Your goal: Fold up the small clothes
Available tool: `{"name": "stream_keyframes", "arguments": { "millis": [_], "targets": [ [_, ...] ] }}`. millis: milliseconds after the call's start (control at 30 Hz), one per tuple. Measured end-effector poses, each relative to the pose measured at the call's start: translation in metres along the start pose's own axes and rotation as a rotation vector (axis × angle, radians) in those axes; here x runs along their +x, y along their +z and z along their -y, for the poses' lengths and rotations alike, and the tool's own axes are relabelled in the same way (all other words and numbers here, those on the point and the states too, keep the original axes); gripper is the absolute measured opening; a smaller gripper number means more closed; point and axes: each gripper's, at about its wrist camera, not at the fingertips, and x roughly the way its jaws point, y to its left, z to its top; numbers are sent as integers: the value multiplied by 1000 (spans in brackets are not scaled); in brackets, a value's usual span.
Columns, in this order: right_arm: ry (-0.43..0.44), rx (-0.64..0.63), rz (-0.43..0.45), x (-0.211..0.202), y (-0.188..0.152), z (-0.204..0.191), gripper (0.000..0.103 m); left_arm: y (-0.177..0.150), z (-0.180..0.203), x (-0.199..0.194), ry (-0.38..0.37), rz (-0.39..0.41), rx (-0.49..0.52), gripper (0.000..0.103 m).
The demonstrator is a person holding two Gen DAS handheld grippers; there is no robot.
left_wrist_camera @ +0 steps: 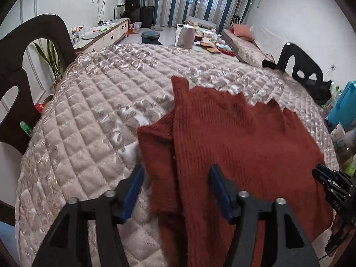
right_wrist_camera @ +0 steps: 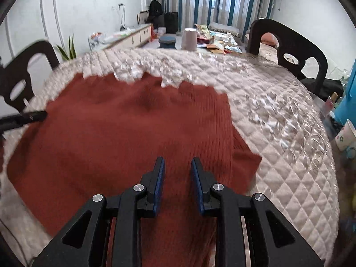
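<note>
A rust-red ribbed knit sweater (left_wrist_camera: pixel 233 138) lies spread on a round table with a beige quilted satin cover (left_wrist_camera: pixel 89 115), on its near side.

In the left wrist view the left gripper (left_wrist_camera: pixel 175 175) stands with its blue-padded jaws wide apart above the left edge of the sweater, where a folded sleeve (left_wrist_camera: pixel 155 151) lies on the body of the garment. The pads do not press the cloth, so nothing is gripped. At the right edge of this view a part of the right gripper (left_wrist_camera: pixel 333 184) appears, and the letters "DAS" can be read on its black frame. A dark wooden chair (left_wrist_camera: pixel 26 71) stands at the left of the table.

The right wrist view shows the right side of the sweater with its other sleeve (right_wrist_camera: pixel 244 162), which the left view does not give. The right gripper (right_wrist_camera: pixel 178 164) has a narrow gap between its jaws and hovers over the cloth with nothing between the pads. A paper cup with flowers (right_wrist_camera: pixel 344 138) stands at the far right edge.
</note>
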Motion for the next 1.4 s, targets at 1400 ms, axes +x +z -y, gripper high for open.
{"name": "stream_keyframes", "arguments": {
  "millis": [1400],
  "targets": [
    [198,-612,85,-15,-48,-259,60,-21,-77,-46,-155,23,-62,87]
  ]
}}
